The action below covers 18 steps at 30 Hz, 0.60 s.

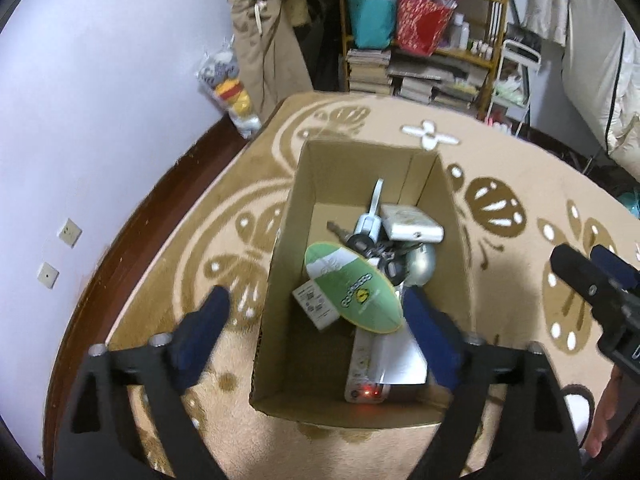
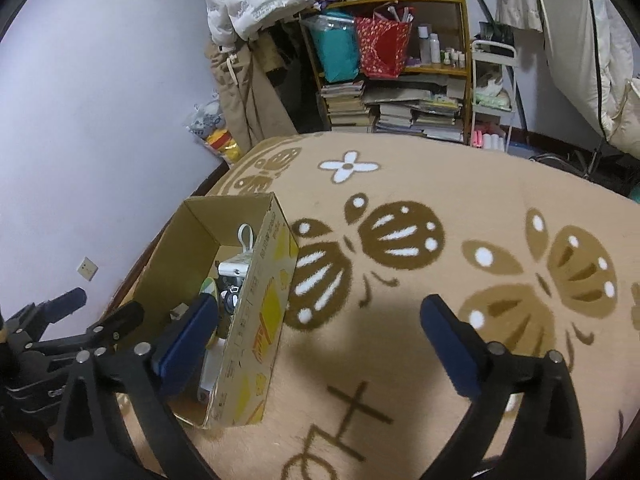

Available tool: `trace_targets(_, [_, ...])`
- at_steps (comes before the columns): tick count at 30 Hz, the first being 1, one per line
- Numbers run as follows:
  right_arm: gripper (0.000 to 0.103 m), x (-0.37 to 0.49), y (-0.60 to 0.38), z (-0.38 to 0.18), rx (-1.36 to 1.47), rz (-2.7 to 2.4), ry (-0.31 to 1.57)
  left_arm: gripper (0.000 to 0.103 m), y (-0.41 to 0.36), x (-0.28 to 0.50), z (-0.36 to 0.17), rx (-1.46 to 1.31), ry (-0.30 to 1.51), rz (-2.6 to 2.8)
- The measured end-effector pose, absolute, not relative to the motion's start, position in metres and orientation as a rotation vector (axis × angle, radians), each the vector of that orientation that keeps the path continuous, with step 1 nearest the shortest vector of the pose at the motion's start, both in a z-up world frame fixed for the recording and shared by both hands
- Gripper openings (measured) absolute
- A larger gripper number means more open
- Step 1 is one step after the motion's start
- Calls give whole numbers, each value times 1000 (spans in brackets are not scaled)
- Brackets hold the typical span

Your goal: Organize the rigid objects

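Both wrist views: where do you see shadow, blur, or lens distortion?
Left wrist view: the fisheye bends the wall and the carpet edge into curves; the inside of the cardboard box is dim near its front, where a small red light glows. Right wrist view: a broad dark shadow lies on the carpet between the open jaws; the corners are black.

cardboard box [image 1: 288, 288]: one
green oval card [image 1: 352, 294]: one
silver flat case [image 1: 412, 224]: one
wall sockets [image 1: 70, 233]: two
red gift bag [image 1: 424, 20]: one
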State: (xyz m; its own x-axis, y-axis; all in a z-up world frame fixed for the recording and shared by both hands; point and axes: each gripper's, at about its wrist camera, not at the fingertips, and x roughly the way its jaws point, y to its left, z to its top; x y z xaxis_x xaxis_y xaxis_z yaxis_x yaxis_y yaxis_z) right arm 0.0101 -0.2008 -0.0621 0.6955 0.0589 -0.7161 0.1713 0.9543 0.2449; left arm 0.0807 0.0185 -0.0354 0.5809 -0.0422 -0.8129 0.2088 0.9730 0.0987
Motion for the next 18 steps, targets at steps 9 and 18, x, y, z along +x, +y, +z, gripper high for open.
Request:
trace_targets(9, [103,-17,-203,-42,276,-60,763,101,19,46,3,175,779,-164])
trace_targets(18, [103,-48,-203,-11,215,-62,683,102,21,9,37,159,636,-172])
